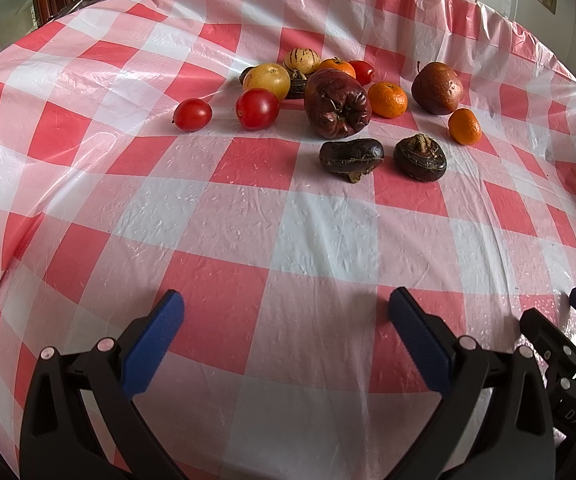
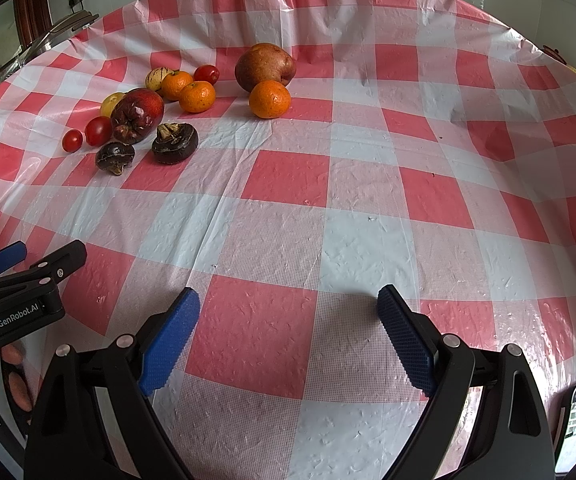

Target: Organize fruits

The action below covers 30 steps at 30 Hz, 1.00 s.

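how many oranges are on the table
3 in view: one in front of the big reddish-brown fruit, one right of the dark red fruit, one behind that, beside the striped fruit. More may be hidden.

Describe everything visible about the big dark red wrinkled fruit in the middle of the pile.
The dark red wrinkled fruit is the largest of the cluster except perhaps for the brownish pear. Its skin looks glossy, shrivelled and deeply creased, and its puckered end faces the left wrist camera. It lies on its side on the checked tablecloth, with a tangerine close at its right. No gripper touches it.
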Motion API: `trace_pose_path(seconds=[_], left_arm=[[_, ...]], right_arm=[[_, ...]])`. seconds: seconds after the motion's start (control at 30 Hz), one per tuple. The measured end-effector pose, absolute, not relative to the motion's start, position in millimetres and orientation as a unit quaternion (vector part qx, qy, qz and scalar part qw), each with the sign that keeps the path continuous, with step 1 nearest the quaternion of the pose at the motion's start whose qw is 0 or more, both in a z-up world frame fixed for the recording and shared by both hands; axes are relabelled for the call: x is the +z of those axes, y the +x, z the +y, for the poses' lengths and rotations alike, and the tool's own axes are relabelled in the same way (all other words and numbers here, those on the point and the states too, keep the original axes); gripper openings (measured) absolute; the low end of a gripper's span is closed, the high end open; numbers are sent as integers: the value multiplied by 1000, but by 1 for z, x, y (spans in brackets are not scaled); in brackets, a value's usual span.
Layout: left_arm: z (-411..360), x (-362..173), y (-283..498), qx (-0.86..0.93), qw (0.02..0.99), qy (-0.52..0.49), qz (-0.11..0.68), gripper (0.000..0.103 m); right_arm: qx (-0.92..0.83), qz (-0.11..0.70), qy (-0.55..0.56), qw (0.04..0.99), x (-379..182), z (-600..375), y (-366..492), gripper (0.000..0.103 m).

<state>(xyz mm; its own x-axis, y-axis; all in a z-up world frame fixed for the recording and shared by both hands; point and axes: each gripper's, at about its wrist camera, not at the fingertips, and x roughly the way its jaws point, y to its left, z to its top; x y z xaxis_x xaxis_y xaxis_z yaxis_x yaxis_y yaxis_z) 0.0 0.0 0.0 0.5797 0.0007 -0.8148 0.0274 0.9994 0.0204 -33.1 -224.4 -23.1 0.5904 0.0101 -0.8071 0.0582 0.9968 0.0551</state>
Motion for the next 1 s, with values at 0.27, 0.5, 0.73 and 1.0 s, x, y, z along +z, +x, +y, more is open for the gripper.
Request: trace_pose_path(seconds=[0.27, 0.5, 0.73, 1.0], left_arm=[[27, 8, 5, 4, 891, -6, 454, 102], [74, 17, 24, 34, 893, -16, 448, 101], [50, 15, 32, -27, 892, 7, 451, 87], [-4, 9, 64, -66, 889, 4, 453, 78]], right_arm=[[37, 448, 16, 893, -10, -206, -4, 87], [86, 443, -41, 891, -10, -170, 66, 72], [130, 439, -36, 888, -11, -157, 96, 43], [101, 413, 40, 904, -8, -202, 75, 5]])
